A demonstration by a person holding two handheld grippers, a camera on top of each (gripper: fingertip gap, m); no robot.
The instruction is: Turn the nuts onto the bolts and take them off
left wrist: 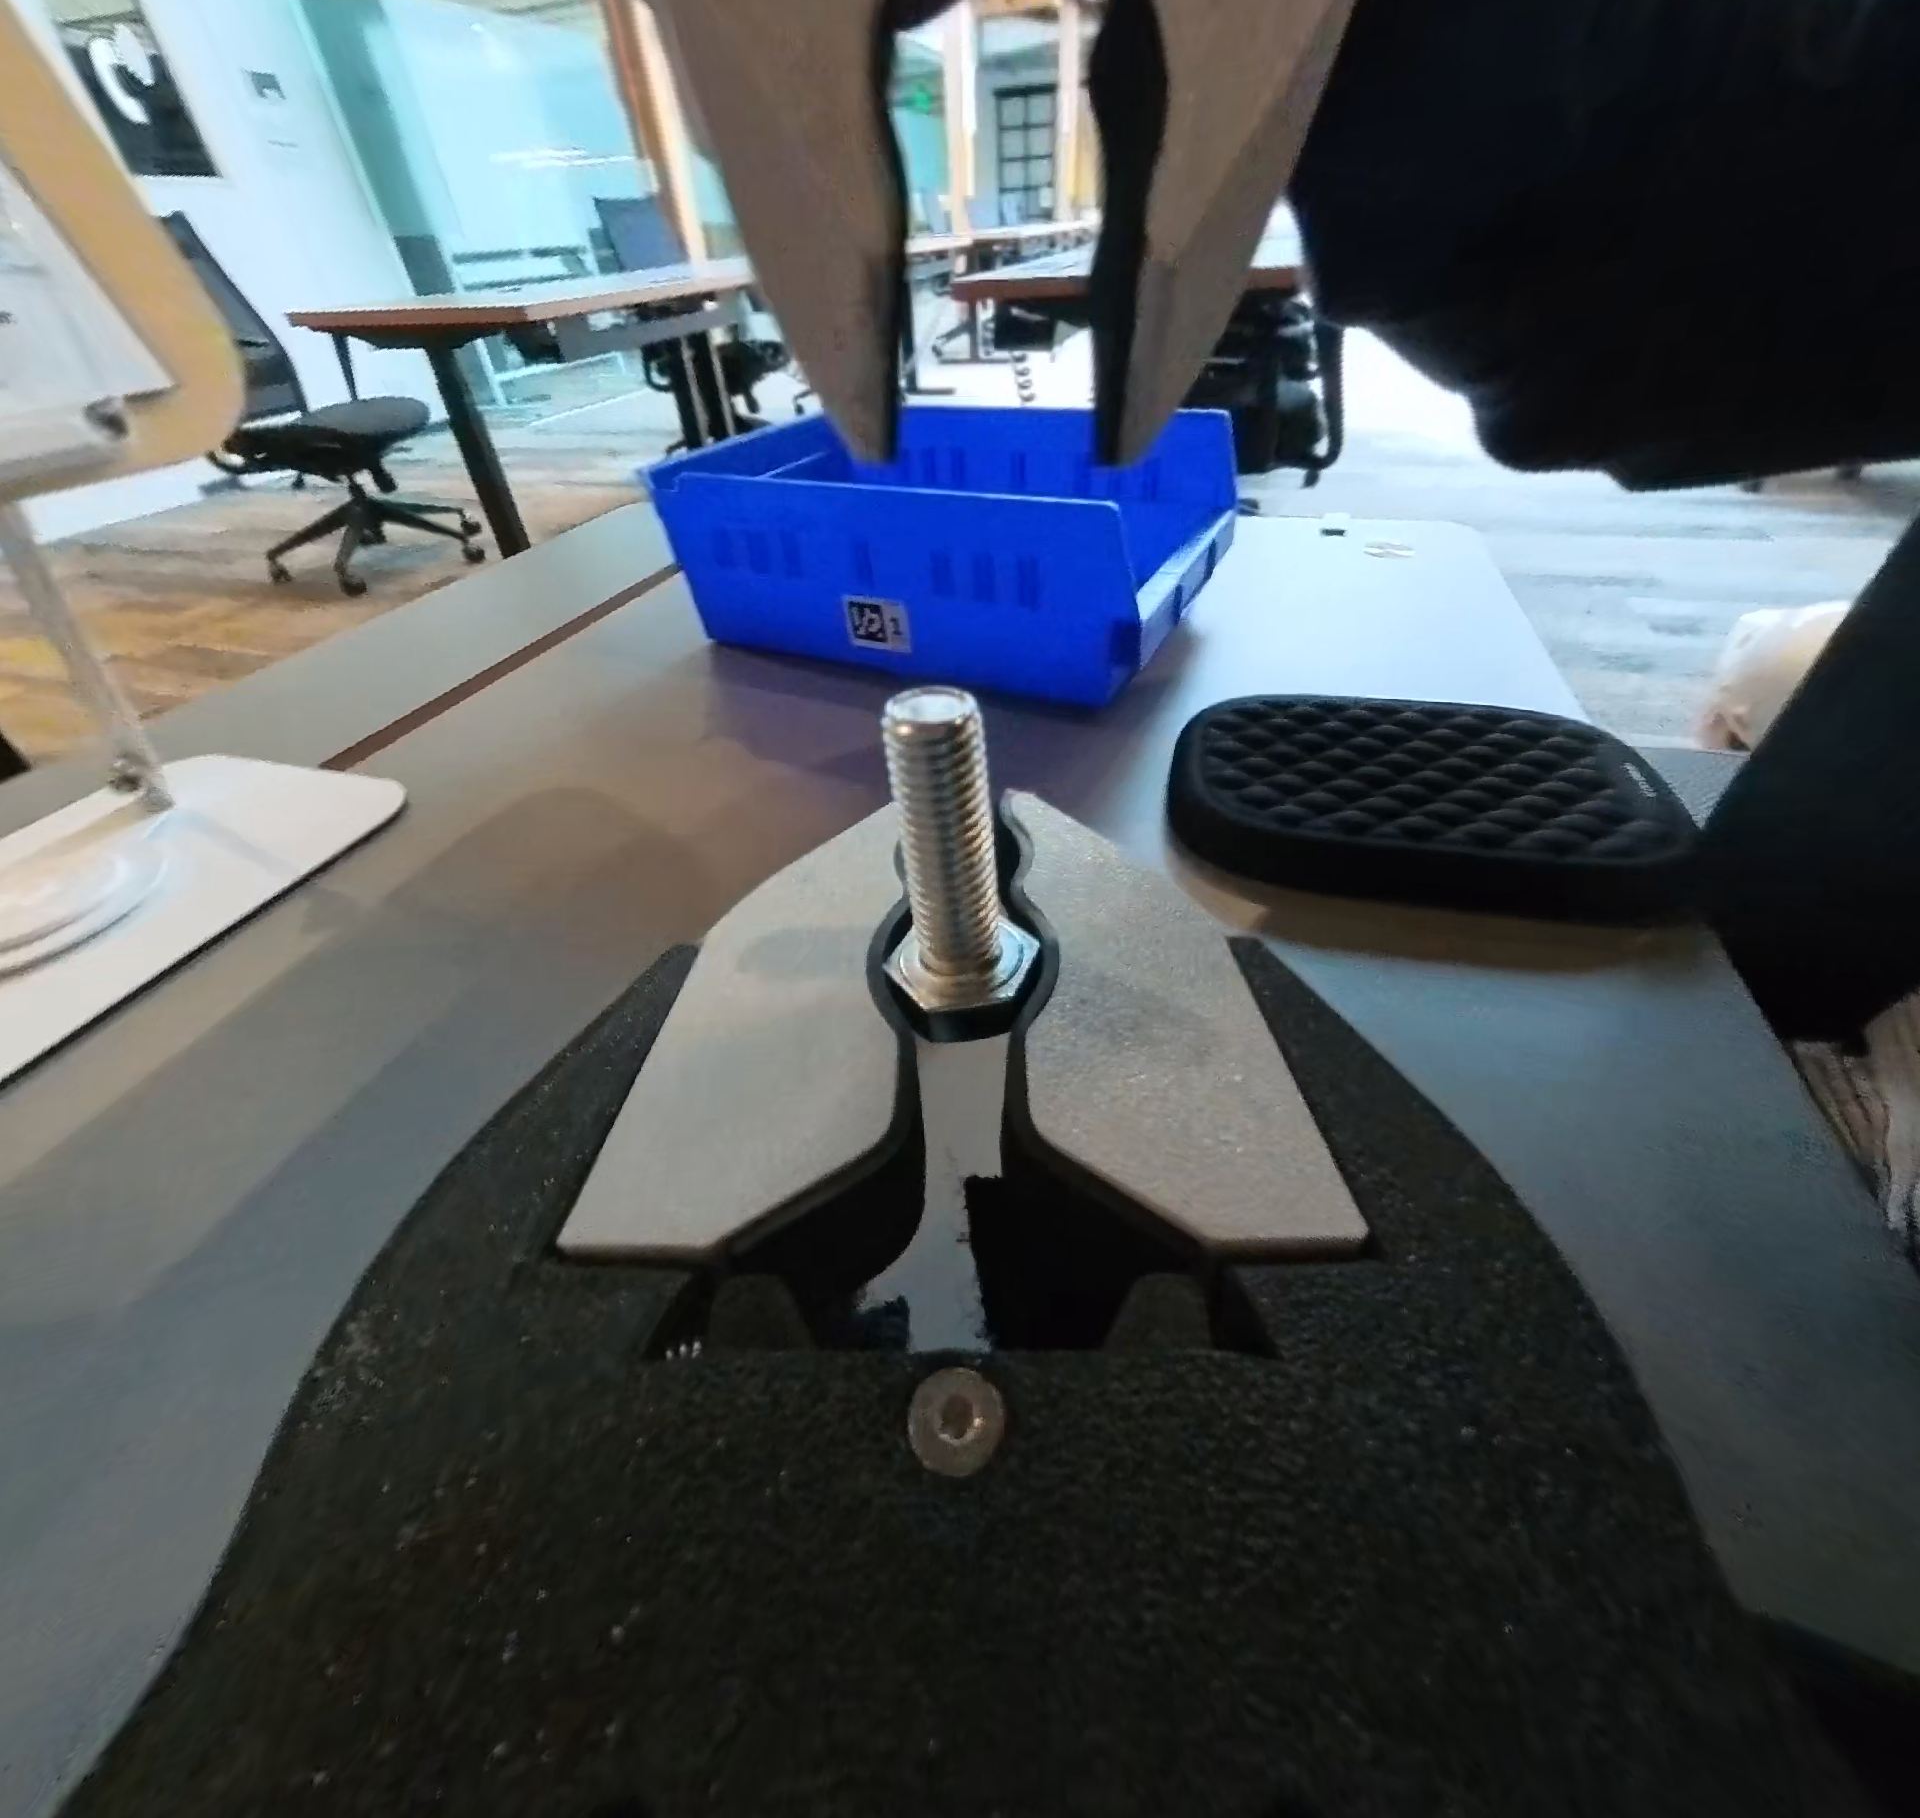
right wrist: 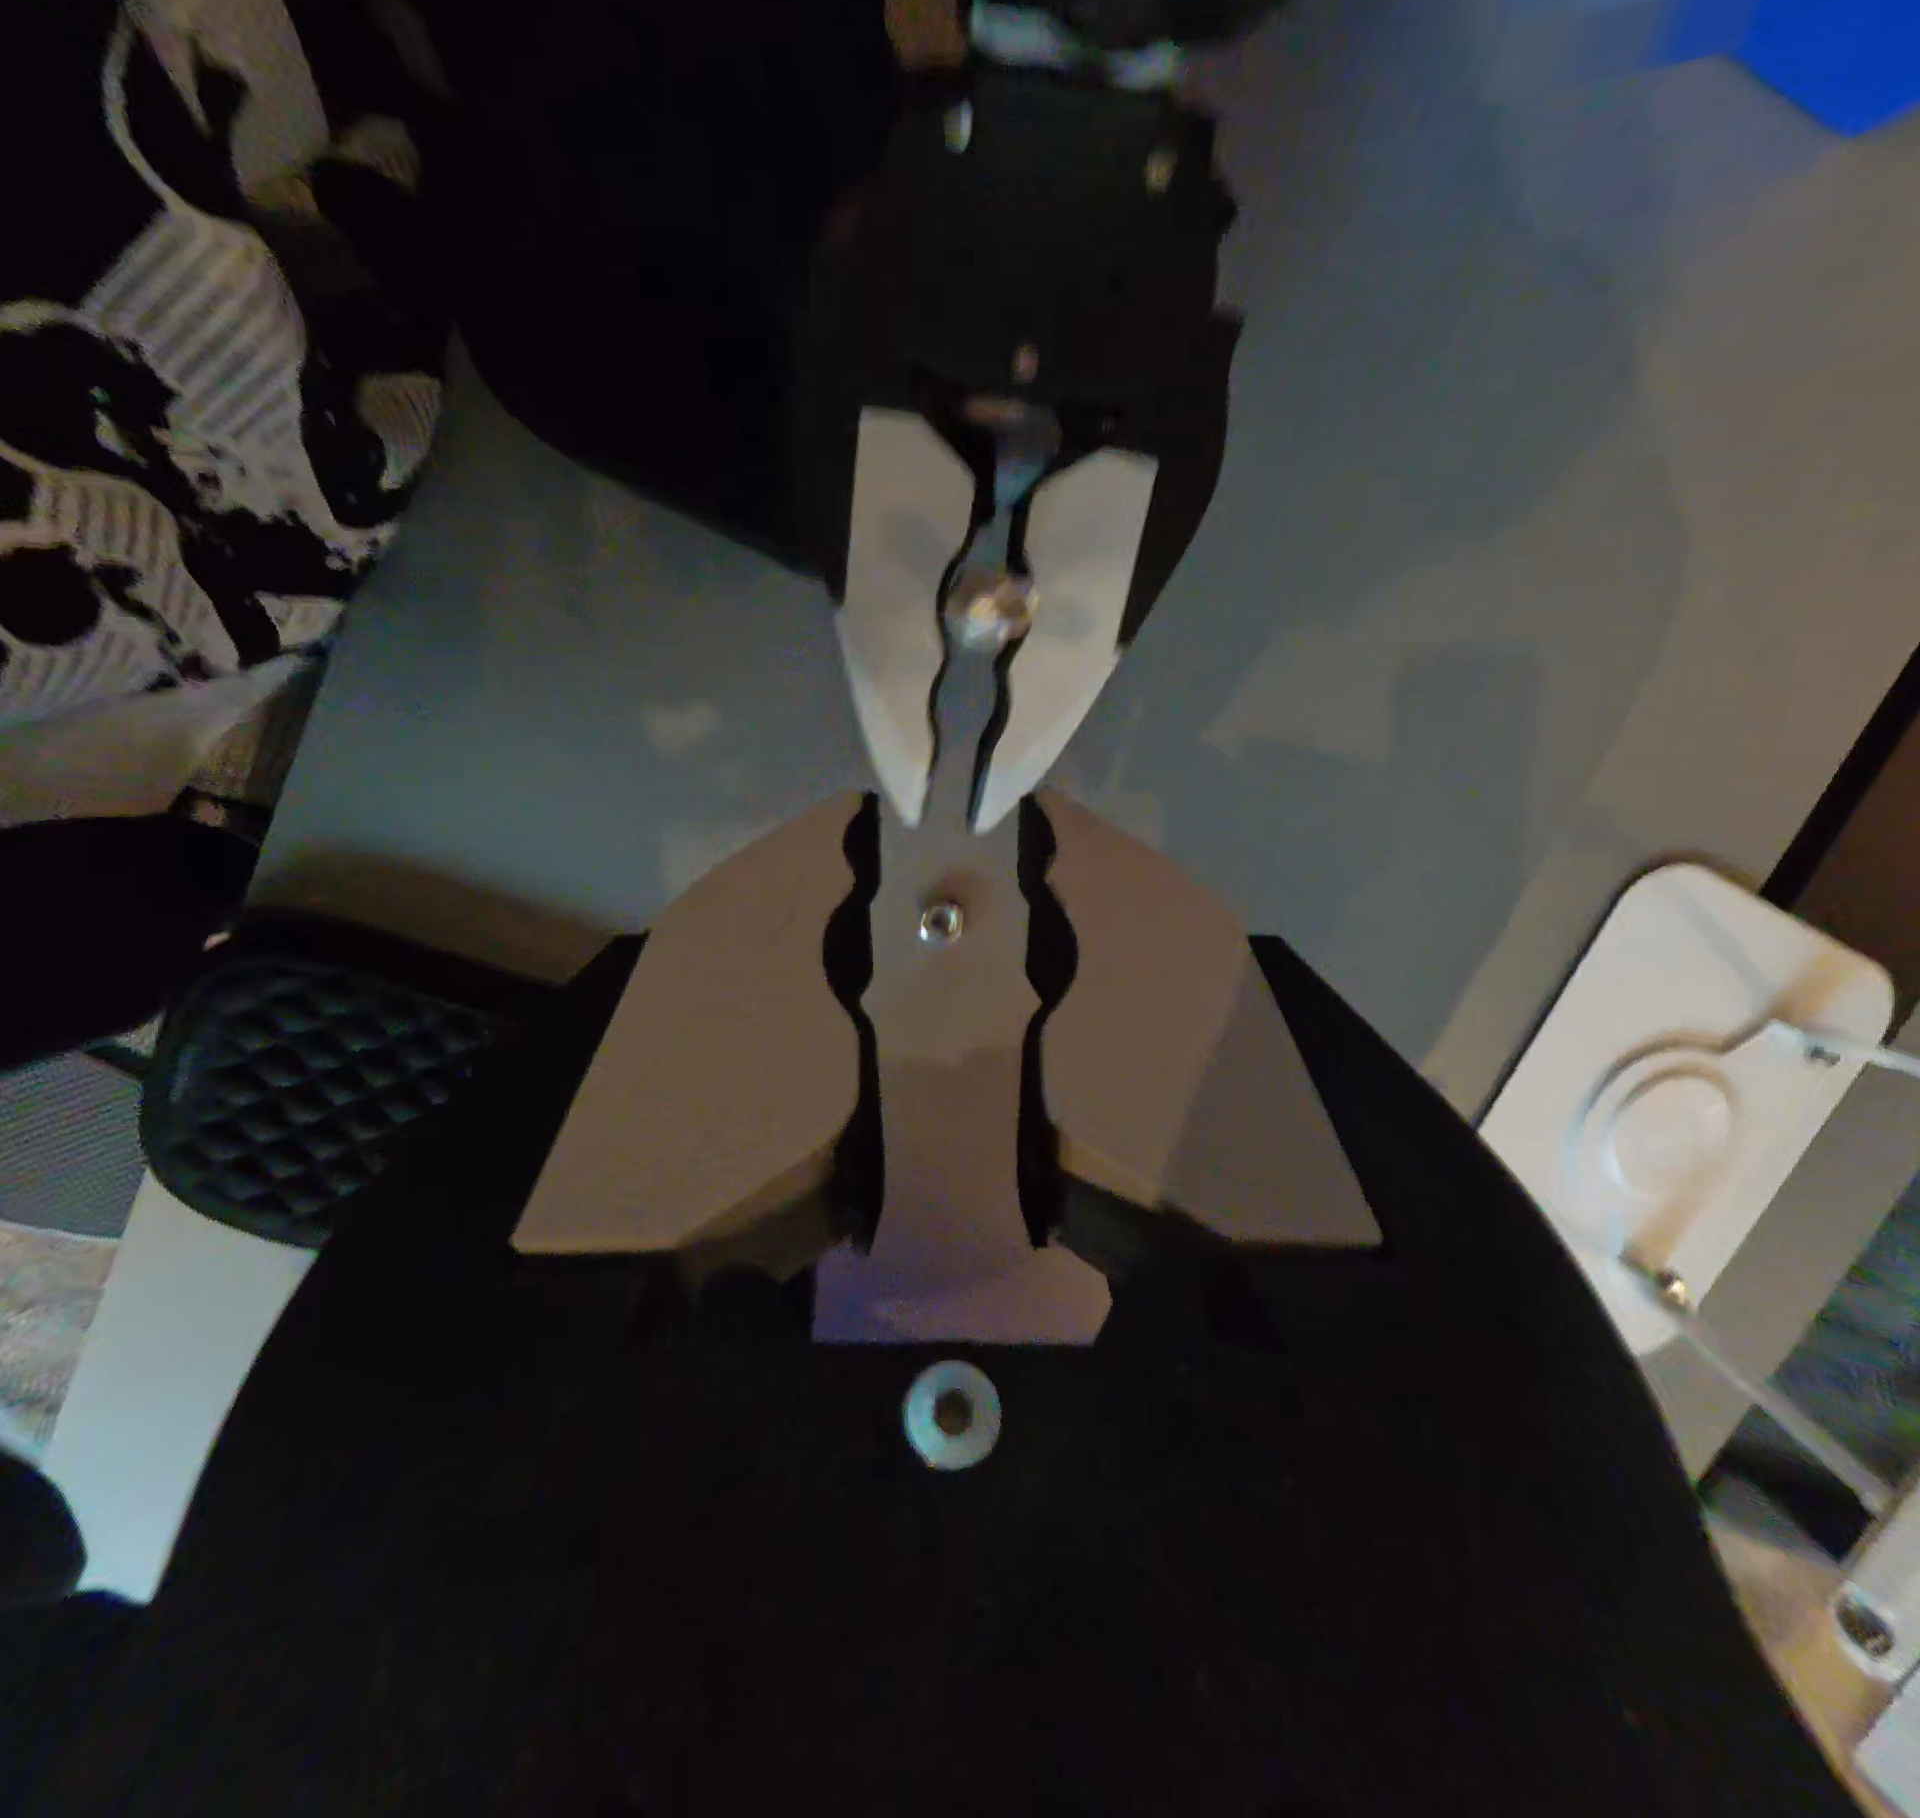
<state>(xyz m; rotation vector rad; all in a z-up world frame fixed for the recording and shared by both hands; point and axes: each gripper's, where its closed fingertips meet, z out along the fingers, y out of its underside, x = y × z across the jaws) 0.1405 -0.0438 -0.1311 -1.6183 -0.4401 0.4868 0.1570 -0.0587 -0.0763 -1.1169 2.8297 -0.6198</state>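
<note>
1. Silver bolt [left wrist: 948, 859], upright, head clamped in the left gripper [left wrist: 961, 979] above the grey table [left wrist: 520, 833].
2. Right gripper [right wrist: 945, 833] parted, empty, nut [right wrist: 941, 925] on the table between its tips.
3. Blue bin [left wrist: 935, 542] behind.

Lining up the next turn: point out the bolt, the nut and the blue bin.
bolt [left wrist: 943, 833]: left wrist view, mid threaded shank.
nut [right wrist: 940, 926]: right wrist view, top face.
blue bin [left wrist: 935, 563]: left wrist view, front wall.

Bin [left wrist: 940, 563] behind bolt [left wrist: 943, 833], on table [left wrist: 499, 833]
</note>
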